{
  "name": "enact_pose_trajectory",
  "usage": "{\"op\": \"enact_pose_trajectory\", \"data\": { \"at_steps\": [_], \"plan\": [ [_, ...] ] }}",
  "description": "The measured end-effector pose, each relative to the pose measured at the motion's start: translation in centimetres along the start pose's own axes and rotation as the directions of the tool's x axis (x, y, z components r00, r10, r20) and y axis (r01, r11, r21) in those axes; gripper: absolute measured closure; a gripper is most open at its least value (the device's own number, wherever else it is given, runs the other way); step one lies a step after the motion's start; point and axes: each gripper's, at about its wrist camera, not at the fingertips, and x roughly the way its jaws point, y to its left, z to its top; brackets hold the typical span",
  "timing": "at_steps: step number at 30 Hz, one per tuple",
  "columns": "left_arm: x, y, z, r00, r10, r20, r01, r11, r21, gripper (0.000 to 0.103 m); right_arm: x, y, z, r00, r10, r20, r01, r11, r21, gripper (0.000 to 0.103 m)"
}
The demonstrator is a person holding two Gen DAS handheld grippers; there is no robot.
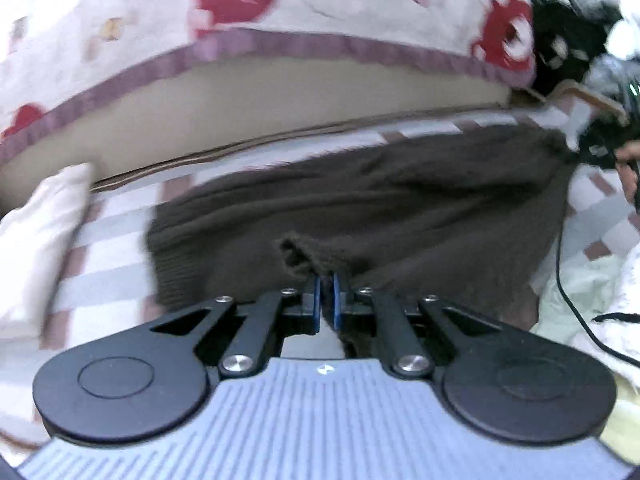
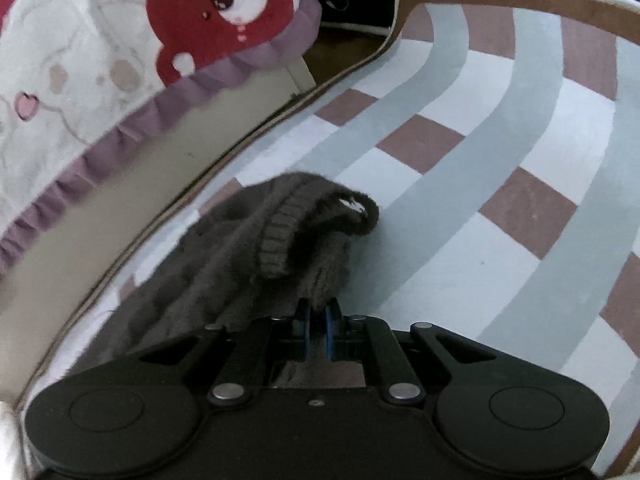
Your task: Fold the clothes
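— Checked mat (image 2: 500, 148) in grey, white and dusty pink covers the floor, running up to a bed draped in a bear-print quilt (image 1: 280, 12) with a purple frill. Where's the garment?

— The brown knit sweater (image 1: 360, 208) lies rumpled across the mat, close to the bed's side. Its ribbed edge shows at the left end in the left wrist view, and in the right wrist view a ribbed cuff or hem curls over on itself.

— And the grippers?

— The left gripper (image 1: 327, 300) has its blue pads pinched together on a tuck of the knit. The right gripper (image 2: 318, 322) is likewise clamped nearly closed, with brown fabric bunched between its pads. Both have hold of the sweater.

— So how far along would you say the fold is?

— Early, I'd judge. Nothing looks squared off: the knit is wrinkled, no neat crease shows, and no folded stack is in view. Gripping appears done; spreading it flat, or carrying one edge over the other, is all left.

— Anything else nearby?

— A black cable (image 1: 568, 280) trails over pale cloth at the right.
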Motion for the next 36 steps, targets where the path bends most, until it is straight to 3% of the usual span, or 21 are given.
{"op": "enact_pose_trajectory", "data": {
  "at_steps": [4, 7, 12, 14, 16, 18, 20, 21, 22, 24, 26, 30, 32, 35, 36],
  "plan": [
    [-5.5, 2.9, -0.4, 0.998, 0.053, 0.034, -0.05, 0.995, -0.082, 0.103, -4.3, 0.3, -0.4, 0.999, 0.0, 0.046, 0.002, 1.0, -0.023, 0.094],
    [-7.3, 4.3, -1.8, 1.0, 0.023, -0.012, -0.024, 0.99, -0.138, 0.103, -7.2, 0.4, -1.3, 0.994, -0.064, 0.084, 0.07, 0.995, -0.065, 0.094],
    [-2.7, 4.5, -4.5, 0.983, 0.017, -0.182, -0.043, 0.99, -0.136, 0.1, -7.0, -0.7, -1.2, 0.994, -0.097, 0.055, 0.099, 0.994, -0.036, 0.094],
    [-0.4, 3.4, -4.6, 0.981, 0.001, -0.194, -0.023, 0.994, -0.11, 0.097, -7.1, -0.5, -1.3, 0.991, -0.114, 0.069, 0.117, 0.992, -0.04, 0.094],
    [1.8, 2.0, -4.0, 0.982, -0.005, -0.188, -0.007, 0.998, -0.064, 0.089, -7.2, -0.3, -1.4, 0.994, -0.083, 0.075, 0.085, 0.996, -0.033, 0.089],
    [3.6, 0.9, -3.3, 0.984, -0.004, -0.177, -0.003, 0.999, -0.035, 0.067, -7.3, -0.1, -1.4, 0.996, -0.049, 0.08, 0.051, 0.998, -0.025, 0.089],
    [5.3, 0.5, -2.2, 0.987, -0.004, -0.163, -0.002, 0.999, -0.04, 0.064, -7.1, 0.4, -1.6, 0.998, 0.025, 0.057, -0.026, 1.0, 0.005, 0.086],
    [5.9, 0.7, -1.8, 0.988, -0.011, -0.157, 0.001, 0.998, -0.062, 0.063, -7.0, 1.2, -1.8, 0.995, 0.091, 0.035, -0.092, 0.996, 0.013, 0.079],
    [6.5, 0.9, -1.3, 0.988, -0.019, -0.151, 0.006, 0.996, -0.086, 0.061, -6.8, 2.0, -2.0, 0.987, 0.161, 0.013, -0.161, 0.987, 0.021, 0.066],
    [7.8, 1.8, -0.6, 0.989, -0.033, -0.142, 0.013, 0.99, -0.138, 0.059, -5.8, 4.6, -2.6, 0.94, 0.337, -0.05, -0.337, 0.942, 0.004, 0.057],
    [9.0, 2.7, -0.2, 0.99, -0.027, -0.138, 0.004, 0.987, -0.161, 0.057, -4.6, 8.2, -3.6, 0.896, 0.427, -0.118, -0.437, 0.896, -0.081, 0.057],
    [11.2, 5.9, 0.0, 0.992, 0.04, -0.123, -0.062, 0.981, -0.186, 0.055, -2.7, 15.5, -6.5, 0.871, 0.436, -0.225, -0.49, 0.789, -0.37, 0.057],
    [12.4, 7.8, 0.1, 0.989, 0.095, -0.114, -0.115, 0.976, -0.185, 0.055, -1.2, 18.2, -8.6, 0.84, 0.451, -0.303, -0.543, 0.709, -0.45, 0.058],
    [13.2, 10.9, 0.2, 0.976, 0.202, -0.083, -0.214, 0.959, -0.185, 0.055, 0.4, 21.3, -12.8, 0.86, 0.336, -0.385, -0.511, 0.577, -0.637, 0.064],
    [13.4, 12.1, 0.1, 0.977, 0.198, -0.078, -0.21, 0.954, -0.213, 0.055, 0.5, 21.6, -13.6, 0.869, 0.314, -0.381, -0.494, 0.543, -0.679, 0.064]
  ]
}}
